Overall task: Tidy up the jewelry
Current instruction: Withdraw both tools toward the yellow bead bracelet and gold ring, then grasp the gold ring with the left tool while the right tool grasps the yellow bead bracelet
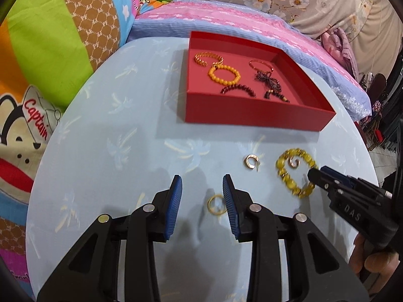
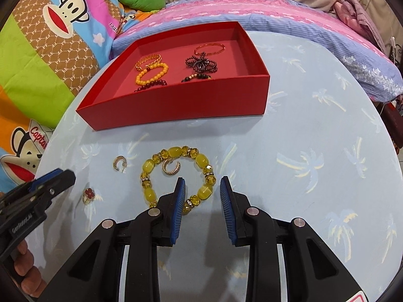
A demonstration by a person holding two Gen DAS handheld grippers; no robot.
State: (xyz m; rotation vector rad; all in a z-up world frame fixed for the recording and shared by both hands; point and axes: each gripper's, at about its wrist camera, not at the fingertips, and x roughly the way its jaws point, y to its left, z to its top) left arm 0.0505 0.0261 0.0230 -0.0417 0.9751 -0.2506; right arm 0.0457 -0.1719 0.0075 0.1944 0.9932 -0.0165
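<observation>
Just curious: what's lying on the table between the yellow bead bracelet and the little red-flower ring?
One small gold hoop earring lies between the bracelet and ring, seen in the right wrist view.

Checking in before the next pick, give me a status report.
Both grippers open: left gripper over ring, right gripper straddling yellow bracelet. Two earrings outside red tray. Nothing blocking.

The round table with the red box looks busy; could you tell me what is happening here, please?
A person is sorting jewelry into the red box, which already holds several bracelets. Both jaws are open and hold nothing. The left hand-held gripper hovers over a ring on the table; the right hand-held gripper hovers at the yellow bead bracelet. Two small hoop earrings, one inside that bracelet's loop and one beside it, also lie loose.
</observation>
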